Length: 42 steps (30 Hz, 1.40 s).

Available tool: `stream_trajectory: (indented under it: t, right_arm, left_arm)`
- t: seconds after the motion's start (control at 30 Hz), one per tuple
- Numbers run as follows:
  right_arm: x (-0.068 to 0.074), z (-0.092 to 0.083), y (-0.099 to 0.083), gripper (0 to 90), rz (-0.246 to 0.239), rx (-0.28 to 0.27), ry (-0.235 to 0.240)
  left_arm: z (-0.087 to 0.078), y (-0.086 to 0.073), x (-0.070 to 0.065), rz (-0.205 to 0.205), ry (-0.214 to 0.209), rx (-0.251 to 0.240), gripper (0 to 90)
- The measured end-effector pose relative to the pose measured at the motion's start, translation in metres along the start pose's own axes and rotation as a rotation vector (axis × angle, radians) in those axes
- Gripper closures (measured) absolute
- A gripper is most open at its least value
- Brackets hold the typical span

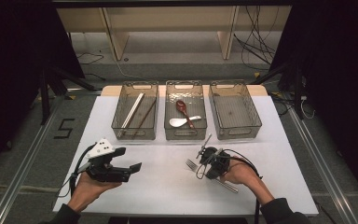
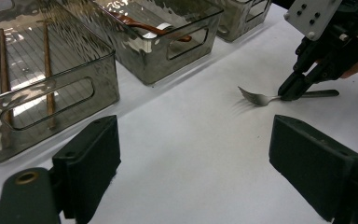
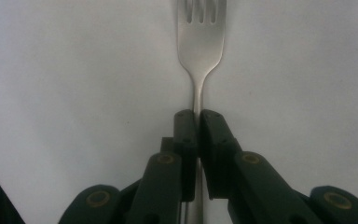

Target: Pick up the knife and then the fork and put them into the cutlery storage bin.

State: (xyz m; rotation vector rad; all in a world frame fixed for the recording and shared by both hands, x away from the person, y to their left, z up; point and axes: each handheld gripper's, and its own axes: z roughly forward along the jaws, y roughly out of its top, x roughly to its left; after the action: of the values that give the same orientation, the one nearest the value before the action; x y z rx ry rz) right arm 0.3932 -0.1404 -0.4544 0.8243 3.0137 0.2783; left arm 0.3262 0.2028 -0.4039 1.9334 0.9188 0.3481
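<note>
Right gripper (image 1: 204, 162) tipped down at near right, jaws pinched nearly together. Left gripper (image 1: 133, 169) level at near left, jaws spread wide.

Fork (image 3: 200, 37): plain silver metal, four tines, slim handle. Lies flat on white table (image 1: 168, 186), near front edge, right of centre, well apart from three clear bins at back. In high view, tines point toward upper left, handle runs toward lower right. Neck of handle pinched between black pads of right gripper (image 3: 197, 116); head and tines stick out free beyond pads.
</note>
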Motion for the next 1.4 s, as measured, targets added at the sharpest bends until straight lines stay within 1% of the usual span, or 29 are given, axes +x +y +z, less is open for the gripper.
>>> stream_trajectory:
  t: [0.03,0.17,0.23,0.37,0.47,0.5,0.63,0.8,0.93,1.03,1.17,1.4]
  right_arm:
    - [0.0,0.0,0.0,85.7,-0.007,0.0,0.002]
    - [-0.003,-0.004,-0.003,85.8,0.003,-0.023,0.009]
    - [-0.006,-0.006,-0.004,85.9,0.021,-0.042,0.004]
    - [-0.012,-0.013,-0.008,85.9,0.049,-0.073,0.012]
    - [-0.016,-0.018,-0.01,86.0,0.066,-0.106,0.015]
    - [-0.017,-0.02,-0.011,86.0,0.076,-0.119,0.023]
    - [-0.021,-0.025,-0.014,86.1,0.091,-0.163,0.04]
    - [-0.025,-0.03,-0.017,86.2,0.11,-0.2,0.051]
    - [-0.027,-0.039,-0.019,86.1,0.122,-0.241,0.046]
    - [-0.03,-0.046,-0.022,86.1,0.142,-0.271,0.045]
    - [-0.036,-0.057,-0.026,86.1,0.167,-0.32,0.055]
    - [-0.047,-0.074,-0.036,86.2,0.203,-0.396,0.034]
  left_arm:
    - [0.0,0.0,0.0,0.003,0.0,0.002,15.7]
    - [0.0,0.0,0.0,0.004,0.0,0.001,15.7]
    - [0.0,0.0,0.0,0.003,0.0,0.002,15.7]
    - [0.0,0.0,0.0,0.004,-0.001,0.002,15.7]
    - [0.001,0.0,0.0,0.004,-0.001,0.002,15.7]
    - [0.001,0.0,0.0,0.005,0.0,0.002,15.7]
    - [0.001,0.0,0.0,0.005,-0.001,0.004,15.7]
    - [0.001,0.0,0.0,0.004,0.0,0.004,15.7]
    - [0.001,0.0,0.0,0.004,0.003,0.004,15.7]
    - [0.0,0.0,0.0,0.004,0.004,0.002,15.7]
    - [0.001,0.0,0.0,0.001,0.002,0.002,15.7]
    - [0.0,0.0,0.0,0.001,0.006,-0.005,15.7]
